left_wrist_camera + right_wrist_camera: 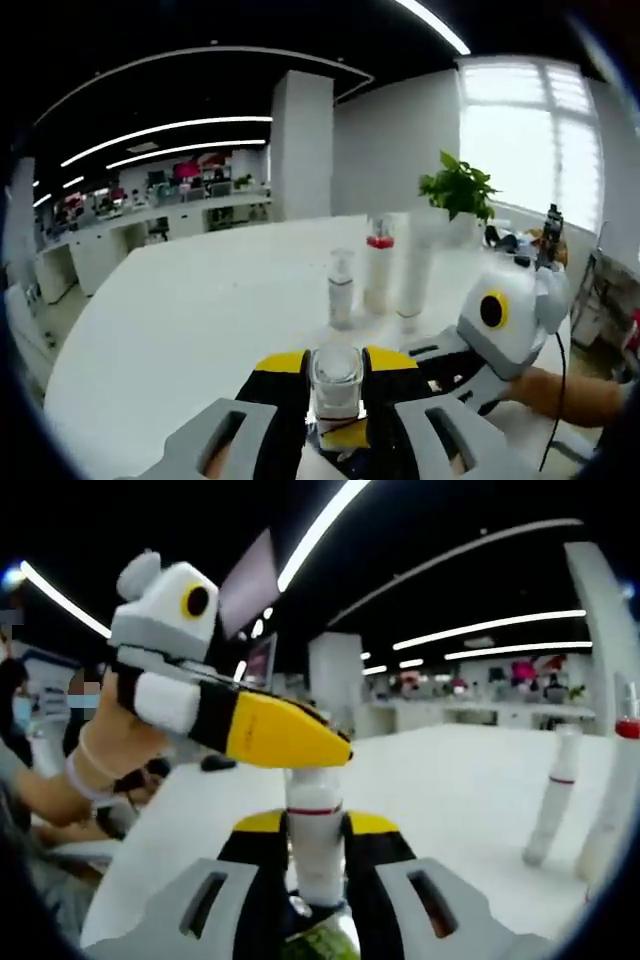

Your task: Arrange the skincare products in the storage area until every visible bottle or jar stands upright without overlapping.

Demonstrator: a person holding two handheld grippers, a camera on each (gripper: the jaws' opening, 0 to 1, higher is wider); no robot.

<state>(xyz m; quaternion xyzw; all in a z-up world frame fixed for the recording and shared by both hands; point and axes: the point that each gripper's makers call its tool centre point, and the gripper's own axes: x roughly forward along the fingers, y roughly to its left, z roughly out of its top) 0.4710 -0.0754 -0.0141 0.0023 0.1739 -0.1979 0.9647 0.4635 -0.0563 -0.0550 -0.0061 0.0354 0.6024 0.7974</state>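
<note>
Both grippers, left gripper (pixel 336 385) and right gripper (pixel 316 855), clamp one bottle (pixel 336 375); broad bare table (pixel 190 320) left.

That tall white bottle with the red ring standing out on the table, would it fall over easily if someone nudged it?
Probably yes. The tall white bottle looks slender and high against a small foot, so a push near its top would likely tip it. Its sides look smooth and round, so it may slip in a grip and roll once down. The white table looks slick, so a low nudge might slide it.
</note>
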